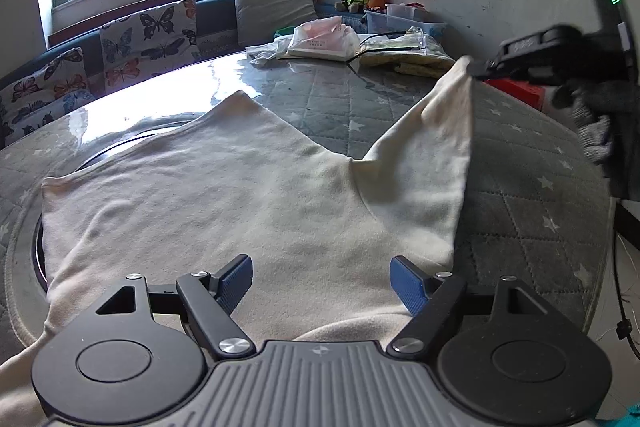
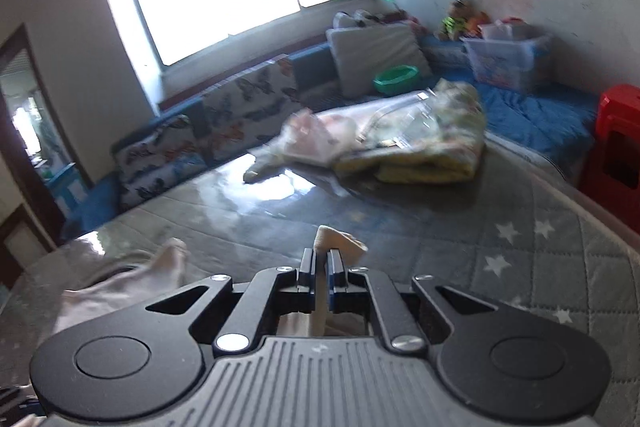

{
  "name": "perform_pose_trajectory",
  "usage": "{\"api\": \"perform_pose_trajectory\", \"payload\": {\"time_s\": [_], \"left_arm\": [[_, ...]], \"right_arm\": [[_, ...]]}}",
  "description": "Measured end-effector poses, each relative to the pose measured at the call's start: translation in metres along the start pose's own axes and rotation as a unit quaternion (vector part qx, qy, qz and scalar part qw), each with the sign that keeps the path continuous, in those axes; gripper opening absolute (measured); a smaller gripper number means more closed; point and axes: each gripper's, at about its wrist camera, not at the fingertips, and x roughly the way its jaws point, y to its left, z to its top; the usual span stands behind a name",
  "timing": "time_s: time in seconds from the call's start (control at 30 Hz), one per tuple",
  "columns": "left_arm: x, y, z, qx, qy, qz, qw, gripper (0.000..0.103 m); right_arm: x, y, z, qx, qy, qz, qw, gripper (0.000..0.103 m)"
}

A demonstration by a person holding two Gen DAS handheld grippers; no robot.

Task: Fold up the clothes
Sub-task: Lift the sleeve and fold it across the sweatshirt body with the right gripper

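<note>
Under the left hand-held gripper (image 1: 321, 283) a cream shirt (image 1: 224, 195) lies spread on the round grey quilted surface (image 1: 532, 195), its blue pads standing wide apart with nothing between them, hovering over the near part of the cloth. Ahead and to the right of it, the right hand-held gripper (image 1: 478, 70) is clamped on the tip of one sleeve (image 1: 436, 147), which is pulled up off the surface into a taut peak. From the right wrist view, the right hand-held gripper's (image 2: 321, 257) pads are pressed together on a fold of cream cloth that pokes out just beyond them. Farther ahead of both lie plastic bags (image 1: 324, 41) and a folded yellow blanket (image 2: 432, 155).
</note>
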Motion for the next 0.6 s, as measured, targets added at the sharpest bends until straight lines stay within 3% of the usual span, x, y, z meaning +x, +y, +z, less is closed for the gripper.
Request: {"api": "perform_pose_trajectory", "payload": {"time_s": [0.27, 0.37, 0.6], "left_arm": [[-0.015, 0.023, -0.002, -0.034, -0.021, 0.016, 0.9991, 0.079], [-0.024, 0.033, -0.007, -0.048, -0.026, 0.025, 0.9982, 0.080], [-0.028, 0.037, -0.013, -0.053, -0.021, 0.025, 0.9981, 0.082]], "right_arm": [[-0.039, 0.065, 0.021, -0.044, -0.024, 0.102, 0.994, 0.004], [-0.034, 0.074, 0.020, -0.069, -0.029, 0.065, 0.995, 0.006], [0.017, 0.015, -0.007, -0.033, 0.036, -0.071, 0.996, 0.026]]}}
